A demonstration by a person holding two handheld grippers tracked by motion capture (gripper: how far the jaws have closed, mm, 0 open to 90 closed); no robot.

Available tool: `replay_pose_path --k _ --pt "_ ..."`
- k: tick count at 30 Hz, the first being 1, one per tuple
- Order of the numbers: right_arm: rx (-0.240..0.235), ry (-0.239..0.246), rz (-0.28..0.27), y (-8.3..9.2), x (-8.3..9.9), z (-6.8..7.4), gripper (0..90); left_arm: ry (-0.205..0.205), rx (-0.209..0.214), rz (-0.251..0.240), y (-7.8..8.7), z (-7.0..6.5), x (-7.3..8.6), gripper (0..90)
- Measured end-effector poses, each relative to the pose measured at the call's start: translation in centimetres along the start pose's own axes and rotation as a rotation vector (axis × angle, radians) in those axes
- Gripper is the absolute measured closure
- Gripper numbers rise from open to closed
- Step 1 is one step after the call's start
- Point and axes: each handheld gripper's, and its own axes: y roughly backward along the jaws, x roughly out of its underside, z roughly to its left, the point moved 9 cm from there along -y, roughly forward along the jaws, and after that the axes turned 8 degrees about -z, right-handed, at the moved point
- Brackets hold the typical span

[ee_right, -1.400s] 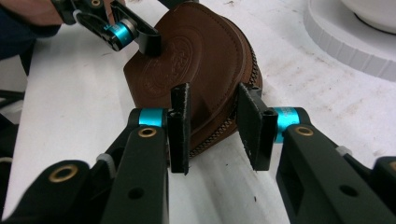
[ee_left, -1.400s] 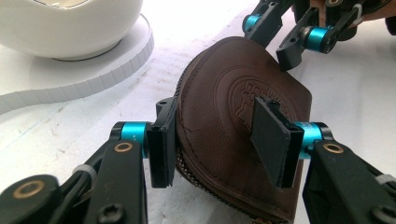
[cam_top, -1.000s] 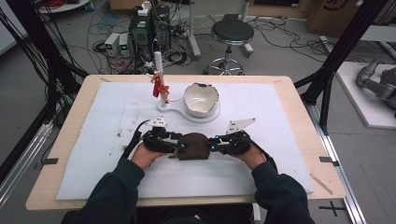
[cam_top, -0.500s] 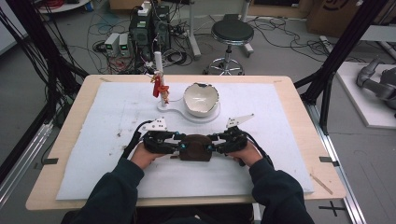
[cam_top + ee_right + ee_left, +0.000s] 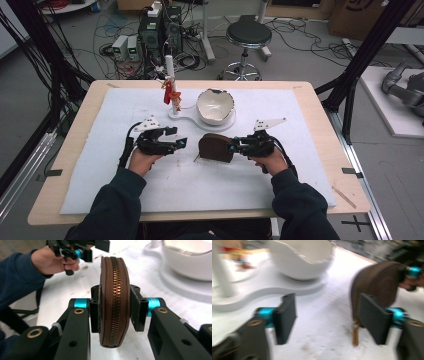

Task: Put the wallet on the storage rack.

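A round brown zippered pouch (image 5: 215, 147) stands on edge at the middle of the white mat. My right gripper (image 5: 233, 147) comes in from the right. Its jaws have just been closing and now press both flat sides of the pouch (image 5: 115, 300), zipper edge facing the camera. My left gripper (image 5: 181, 143) is to the left of the pouch, apart from it. Its jaws have just been opening and stand wide with nothing between them (image 5: 328, 317). The pouch (image 5: 377, 282) lies just beyond its right jaw, and the zipper pull (image 5: 355, 332) hangs down beside it.
A white bowl (image 5: 215, 106) sits on a white base (image 5: 181, 114) behind the pouch, next to an upright white post (image 5: 170, 75) with a red figure (image 5: 169, 93). The white mat (image 5: 200, 190) covers a wooden table (image 5: 75, 145).
The left gripper has let go of the pouch, opened and drawn off to the left. The right gripper keeps the pouch and has shifted slightly right.
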Motion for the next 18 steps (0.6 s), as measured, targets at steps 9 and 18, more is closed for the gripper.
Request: replay_pose_path --k 9,18 --pt "0.093 0.097 -0.042 1.6 -2.7 -0.6 67.1 -0.017 -0.099 -0.032 3.0 3.3 -0.5 21.0" --pt "0.157 0.135 -0.109 2.6 -7.5 -2.0 67.1 0.020 -0.138 -0.019 3.6 4.8 0.1 21.1"
